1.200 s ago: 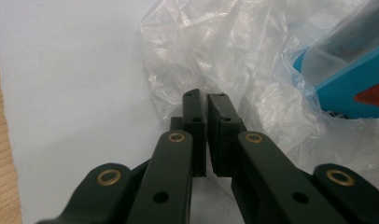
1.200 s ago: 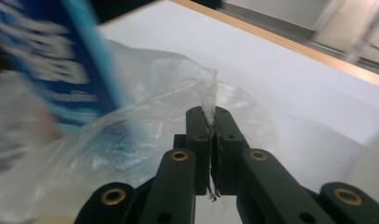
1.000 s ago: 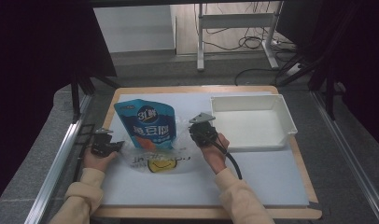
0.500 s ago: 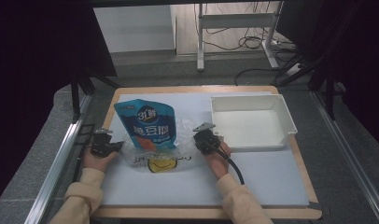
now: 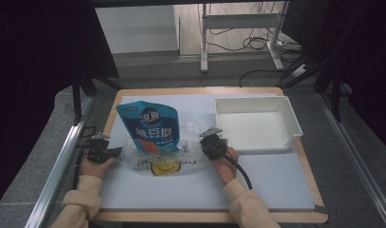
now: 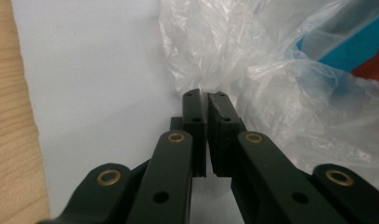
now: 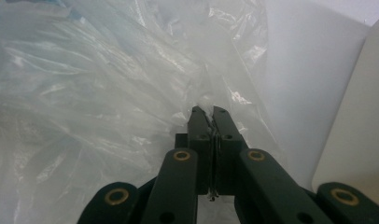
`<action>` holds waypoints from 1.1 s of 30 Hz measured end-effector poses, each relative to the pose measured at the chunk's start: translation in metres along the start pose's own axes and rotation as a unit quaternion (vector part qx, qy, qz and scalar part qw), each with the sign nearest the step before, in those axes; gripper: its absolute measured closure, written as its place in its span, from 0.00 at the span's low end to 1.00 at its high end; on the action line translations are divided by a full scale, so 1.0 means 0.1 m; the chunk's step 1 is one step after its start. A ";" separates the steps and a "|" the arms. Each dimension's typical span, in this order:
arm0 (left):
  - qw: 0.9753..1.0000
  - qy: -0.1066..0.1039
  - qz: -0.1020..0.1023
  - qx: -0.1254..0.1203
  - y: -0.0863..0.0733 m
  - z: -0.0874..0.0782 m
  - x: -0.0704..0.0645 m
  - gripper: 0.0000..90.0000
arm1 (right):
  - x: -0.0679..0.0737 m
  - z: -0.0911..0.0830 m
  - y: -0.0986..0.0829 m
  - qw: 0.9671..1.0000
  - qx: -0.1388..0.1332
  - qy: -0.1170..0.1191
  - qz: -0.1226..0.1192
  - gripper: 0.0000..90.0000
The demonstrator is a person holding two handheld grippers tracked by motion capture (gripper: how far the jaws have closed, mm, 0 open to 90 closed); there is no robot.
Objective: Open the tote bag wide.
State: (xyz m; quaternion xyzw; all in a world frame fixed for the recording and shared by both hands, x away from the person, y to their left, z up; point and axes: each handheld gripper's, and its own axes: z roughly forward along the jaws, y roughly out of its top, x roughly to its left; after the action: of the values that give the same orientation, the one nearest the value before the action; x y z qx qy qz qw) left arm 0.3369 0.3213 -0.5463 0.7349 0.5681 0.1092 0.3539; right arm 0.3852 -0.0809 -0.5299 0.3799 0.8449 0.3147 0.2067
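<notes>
both your left gripper (image 6: 206, 100) and right gripper (image 7: 207, 114) are clenched on the plastic bag (image 5: 158, 154), thin, slippery, tear-prone film, so hold bunched edges, pouch (image 5: 150, 124) adds weight.

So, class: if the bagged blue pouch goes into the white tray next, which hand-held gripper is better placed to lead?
Probably the right hand-held gripper: it grips the plastic bag beside the white tray; the left hand-held gripper holds the far side.
</notes>
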 end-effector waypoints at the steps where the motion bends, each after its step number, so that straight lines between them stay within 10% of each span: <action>1: 1.000 0.000 -0.001 0.001 0.00 -0.01 0.00 0.97 | 0.00 0.00 0.00 1.000 -0.001 0.000 0.000 0.97; 33: 1.000 0.001 -0.001 -0.016 0.00 -0.05 0.01 0.93 | -0.02 -0.03 -0.03 1.000 -0.008 0.011 0.010 0.94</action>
State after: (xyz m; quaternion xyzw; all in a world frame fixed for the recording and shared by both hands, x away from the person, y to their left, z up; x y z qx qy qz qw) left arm 0.3345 0.3242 -0.5429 0.7284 0.5675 0.1191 0.3649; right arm 0.3830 -0.0847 -0.5297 0.3827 0.8410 0.3278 0.1971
